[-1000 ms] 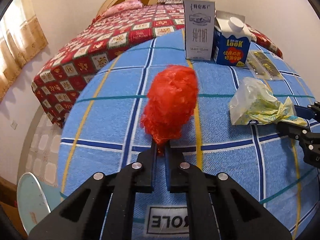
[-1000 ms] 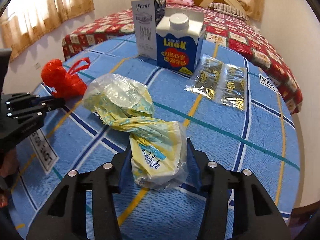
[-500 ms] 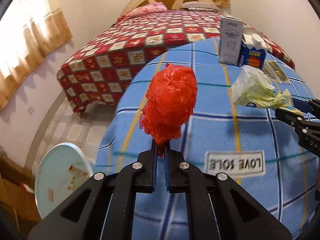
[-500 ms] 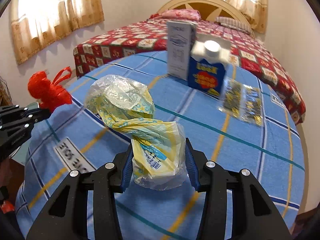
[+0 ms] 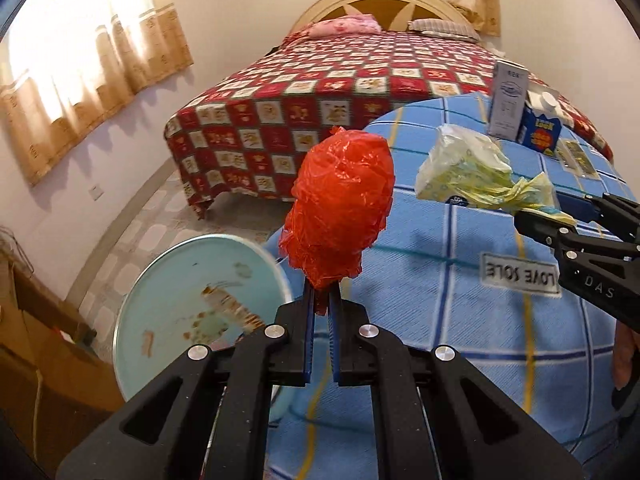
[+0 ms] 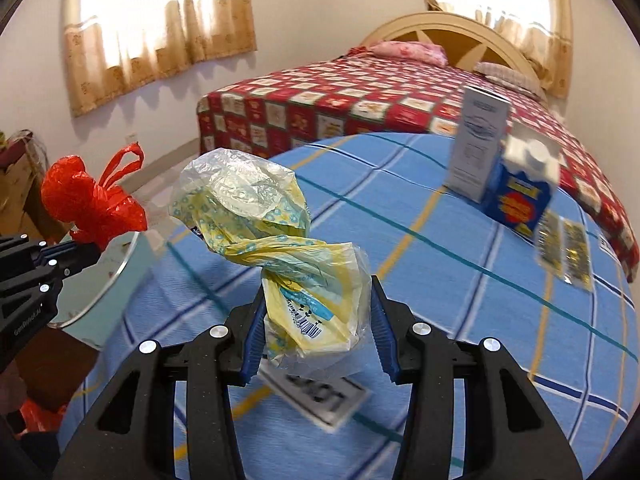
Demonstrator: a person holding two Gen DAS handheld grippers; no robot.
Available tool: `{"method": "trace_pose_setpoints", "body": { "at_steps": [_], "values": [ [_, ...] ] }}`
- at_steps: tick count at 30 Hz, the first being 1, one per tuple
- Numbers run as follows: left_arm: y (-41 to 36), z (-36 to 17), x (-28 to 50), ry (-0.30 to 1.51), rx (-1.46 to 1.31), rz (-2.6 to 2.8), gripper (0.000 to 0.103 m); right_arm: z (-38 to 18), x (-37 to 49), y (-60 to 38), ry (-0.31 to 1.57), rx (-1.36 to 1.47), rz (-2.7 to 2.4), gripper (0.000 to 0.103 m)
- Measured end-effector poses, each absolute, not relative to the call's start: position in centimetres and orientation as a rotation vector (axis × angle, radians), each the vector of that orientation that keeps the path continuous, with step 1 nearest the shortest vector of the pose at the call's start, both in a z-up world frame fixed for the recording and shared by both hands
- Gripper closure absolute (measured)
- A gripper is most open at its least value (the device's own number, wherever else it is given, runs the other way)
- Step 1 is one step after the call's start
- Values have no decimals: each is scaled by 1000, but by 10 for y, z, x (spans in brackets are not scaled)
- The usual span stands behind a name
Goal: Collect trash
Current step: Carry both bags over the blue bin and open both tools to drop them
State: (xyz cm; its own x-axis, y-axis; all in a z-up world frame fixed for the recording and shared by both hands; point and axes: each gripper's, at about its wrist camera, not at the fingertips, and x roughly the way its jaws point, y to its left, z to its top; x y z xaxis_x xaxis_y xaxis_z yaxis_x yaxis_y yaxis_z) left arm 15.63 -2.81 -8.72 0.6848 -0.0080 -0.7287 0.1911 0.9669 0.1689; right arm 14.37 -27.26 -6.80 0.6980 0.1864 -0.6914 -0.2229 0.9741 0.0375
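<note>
My left gripper is shut on the tail of a crumpled red plastic bag, lifted at the table's left edge above a pale blue round bin. My right gripper is shut on a twisted yellow and clear plastic bag, held above the blue checked tablecloth. In the right wrist view the red plastic bag and the left gripper show at the far left. In the left wrist view the yellow bag and the right gripper are at the right.
A white milk carton, a blue carton with a white cap and flat foil wrappers stay on the far side of the table. A bed with a red checked cover lies behind. A wooden cabinet is beside the bin.
Both grippers have carried their bags leftward and slightly up, from over the table toward its left edge. The blue bin has come into view under the red bag. The cartons now sit farther right.
</note>
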Motion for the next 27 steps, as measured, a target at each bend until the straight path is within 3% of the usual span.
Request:
{"method": "trace_pose_setpoints", "body": {
  "at_steps": [27],
  "values": [
    [59, -93, 132, 831, 244, 32, 97, -70, 145, -177, 764, -146, 354, 56]
  ]
}}
